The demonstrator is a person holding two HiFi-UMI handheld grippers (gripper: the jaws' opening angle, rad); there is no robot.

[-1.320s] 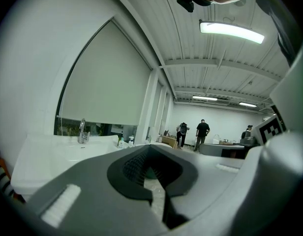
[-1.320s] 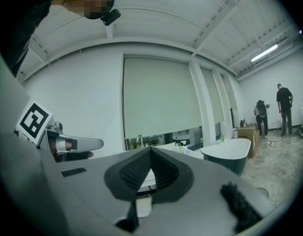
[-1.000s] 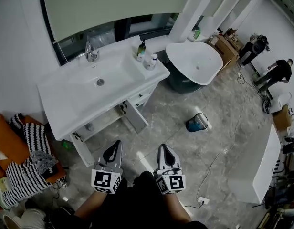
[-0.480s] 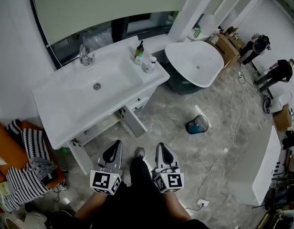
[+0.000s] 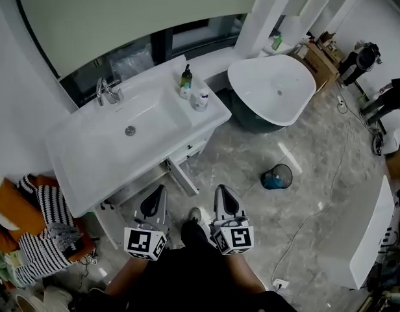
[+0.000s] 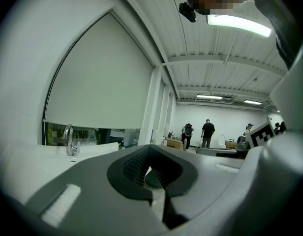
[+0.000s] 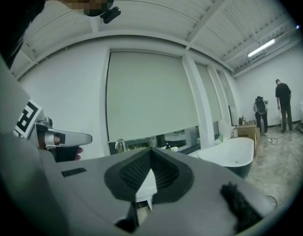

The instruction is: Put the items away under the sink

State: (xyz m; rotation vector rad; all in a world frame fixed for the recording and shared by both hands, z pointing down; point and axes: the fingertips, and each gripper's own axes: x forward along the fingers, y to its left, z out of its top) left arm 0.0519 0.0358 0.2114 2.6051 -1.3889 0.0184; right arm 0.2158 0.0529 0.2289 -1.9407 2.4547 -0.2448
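Jaws first: both pairs are pressed together with nothing between them, the ribbed black rubber pads meeting at the tips and leaving a small diamond-shaped hollow behind. The left gripper and right gripper sit side by side in smooth grey plastic shells, pointing at the vanity.

Just ahead of them, a flat white cabinet door under the sink stands swung open. The sink is one glossy white slab with a shallow rectangular bowl and a curved chrome faucet.

The stuff to put away is on the back right corner of the counter, well away from both grippers: a dark green pump bottle and, just beside it, a squat white pump bottle.

Further right there's an egg-shaped bathtub, white inside and dark outside, on a grey marble-look floor. A striped knit cloth is heaped to the left.
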